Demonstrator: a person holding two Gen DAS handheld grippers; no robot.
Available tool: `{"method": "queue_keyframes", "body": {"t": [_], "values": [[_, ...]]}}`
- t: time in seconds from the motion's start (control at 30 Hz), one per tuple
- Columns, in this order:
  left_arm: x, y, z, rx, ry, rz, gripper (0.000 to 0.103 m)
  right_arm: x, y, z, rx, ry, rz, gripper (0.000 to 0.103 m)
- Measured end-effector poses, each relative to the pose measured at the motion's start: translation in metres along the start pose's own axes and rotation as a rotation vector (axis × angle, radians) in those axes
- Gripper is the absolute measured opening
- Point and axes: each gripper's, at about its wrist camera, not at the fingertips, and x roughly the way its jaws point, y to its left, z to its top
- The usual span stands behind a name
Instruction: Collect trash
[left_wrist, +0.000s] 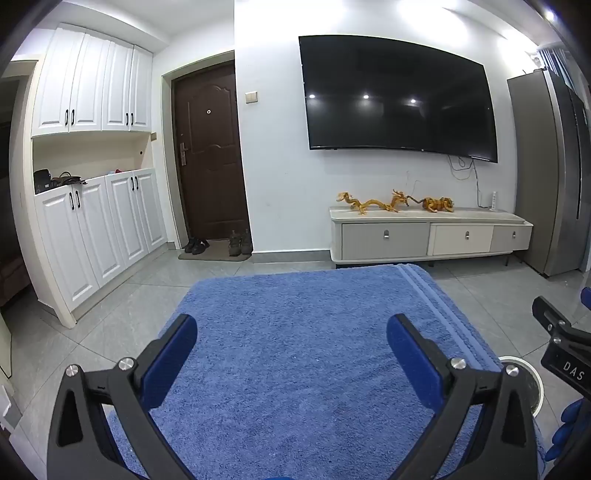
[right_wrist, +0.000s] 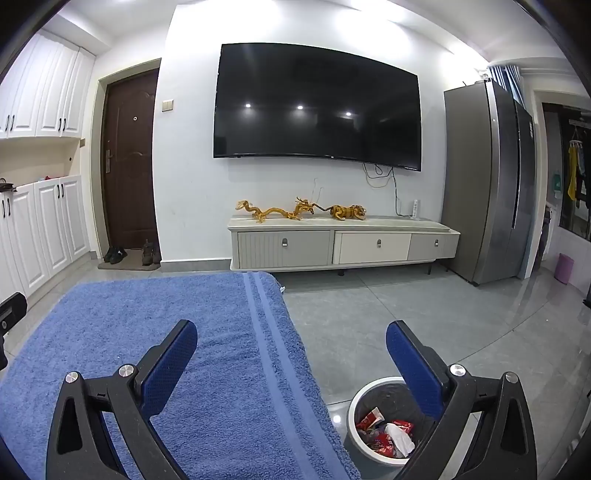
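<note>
Your left gripper (left_wrist: 291, 343) is spread wide with nothing between its blue pads (left_wrist: 170, 360), and it hangs over the middle of the blue towel (left_wrist: 295, 314) that covers the raised surface in front of you. In that view the towel under the fingers shows only bare pile. Off to its right, past the towel's striped edge, a sliver of the white rim of the trash bin (left_wrist: 532, 373) shows behind the right finger, and your other gripper's black body pokes in at the frame's edge.

Your right gripper (right_wrist: 291, 350) is also wide apart and holds nothing. Its left finger sits above the towel (right_wrist: 147, 332), while its right finger reaches out past the towel's edge and hangs over the bin (right_wrist: 360, 398), which stands on the grey tile floor (right_wrist: 424, 314) just beside the towel-covered surface. The bin is lined with a dark bag and already holds trash (right_wrist: 388, 432): red wrappers and a crumpled white tissue, lying below and slightly left of that right finger's pad.

Farther back, against the wall, stands a low TV cabinet (right_wrist: 343, 243) with golden dragon figures (right_wrist: 277, 212) on top.
</note>
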Motion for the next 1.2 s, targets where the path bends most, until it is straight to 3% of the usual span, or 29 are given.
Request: {"method": "queue_keyframes", "body": {"t": [1.2], "values": [[0.001, -0.006, -0.005, -0.022, 0.002, 0.027, 0.103, 0.001, -0.002, -0.001, -0.001, 0.004, -0.001, 0.103]]}}
